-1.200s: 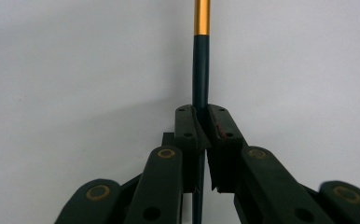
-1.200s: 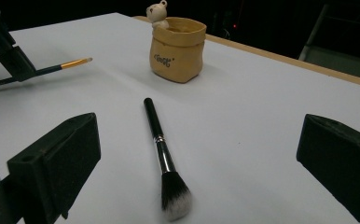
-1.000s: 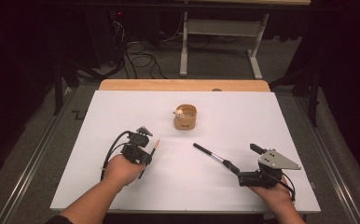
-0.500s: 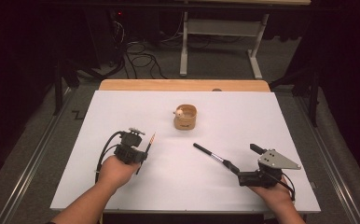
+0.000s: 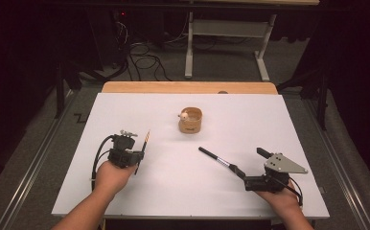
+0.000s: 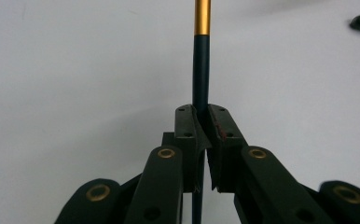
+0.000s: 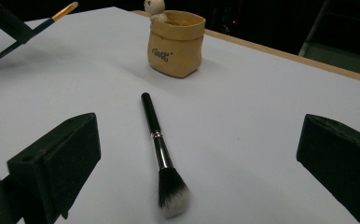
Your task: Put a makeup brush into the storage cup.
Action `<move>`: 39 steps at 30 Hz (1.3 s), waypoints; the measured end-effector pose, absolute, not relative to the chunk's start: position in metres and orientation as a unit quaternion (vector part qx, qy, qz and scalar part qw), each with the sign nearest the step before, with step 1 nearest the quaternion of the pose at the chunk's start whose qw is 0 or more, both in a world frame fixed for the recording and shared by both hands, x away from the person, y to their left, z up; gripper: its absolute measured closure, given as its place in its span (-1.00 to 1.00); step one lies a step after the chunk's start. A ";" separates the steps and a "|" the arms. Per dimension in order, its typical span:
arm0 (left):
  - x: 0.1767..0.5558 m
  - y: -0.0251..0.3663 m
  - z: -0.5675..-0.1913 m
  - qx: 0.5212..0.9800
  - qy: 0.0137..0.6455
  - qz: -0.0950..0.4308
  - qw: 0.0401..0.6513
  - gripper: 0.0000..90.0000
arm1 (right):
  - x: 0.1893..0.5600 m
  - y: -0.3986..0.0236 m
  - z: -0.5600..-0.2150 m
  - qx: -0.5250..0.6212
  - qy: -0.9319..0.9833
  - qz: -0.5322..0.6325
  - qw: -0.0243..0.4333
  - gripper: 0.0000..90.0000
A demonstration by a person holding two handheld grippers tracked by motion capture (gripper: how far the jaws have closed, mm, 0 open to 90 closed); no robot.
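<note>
My left gripper (image 5: 139,156) is shut on the dark handle of a thin brush (image 5: 145,140) with a gold ferrule, held just above the white table at its left. In the left gripper view the jaws (image 6: 201,114) pinch that handle (image 6: 200,70), which runs straight up out of frame. My right gripper (image 5: 251,163) stands open near the front right, with nothing held. A black makeup brush (image 5: 217,159) lies flat before it. In the right gripper view this brush (image 7: 155,135) lies between the wide jaws (image 7: 200,140), bristles toward me.
A tan pouch-shaped cup (image 5: 190,120) with a small bear figure (image 5: 184,115) on its rim stands at mid-table; it is also in the right gripper view (image 7: 176,44). A wooden strip (image 5: 188,87) runs along the white board's (image 5: 125,206) far edge.
My left hand has moved to the left across the table, carrying the thin brush with it. The right hand and the makeup brush have stayed put.
</note>
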State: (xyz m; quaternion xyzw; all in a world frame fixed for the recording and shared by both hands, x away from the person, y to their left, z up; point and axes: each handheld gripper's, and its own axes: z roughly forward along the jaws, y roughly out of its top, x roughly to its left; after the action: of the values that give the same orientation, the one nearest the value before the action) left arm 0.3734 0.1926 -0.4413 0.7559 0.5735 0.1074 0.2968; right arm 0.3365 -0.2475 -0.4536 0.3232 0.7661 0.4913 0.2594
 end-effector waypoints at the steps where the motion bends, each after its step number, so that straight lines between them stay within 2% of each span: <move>1: 0.373 0.194 -0.441 0.755 0.573 0.111 0.300 0.85 | 0.336 -0.248 -0.454 0.325 0.766 0.490 0.259 -1.00; 20: 0.359 0.216 -0.455 0.710 0.570 0.134 0.391 0.85 | 0.337 -0.247 -0.455 0.326 0.766 0.486 0.266 -1.00; 30: 0.350 0.215 -0.458 0.720 0.534 0.166 0.412 0.86 | 0.339 -0.247 -0.456 0.330 0.764 0.485 0.268 -1.00; 34: 0.350 0.218 -0.460 0.717 0.523 0.154 0.433 0.86 | 0.339 -0.247 -0.456 0.330 0.762 0.487 0.269 -1.00; 39: 0.347 0.222 -0.460 0.711 0.514 0.168 0.449 0.86 | 0.338 -0.247 -0.455 0.333 0.761 0.486 0.272 -1.00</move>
State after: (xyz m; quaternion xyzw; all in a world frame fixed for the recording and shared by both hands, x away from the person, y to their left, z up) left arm 0.3473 0.2224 -0.4598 0.7110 0.5142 0.1682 0.4493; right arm 0.3377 -0.2469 -0.4548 0.3327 0.7612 0.4857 0.2722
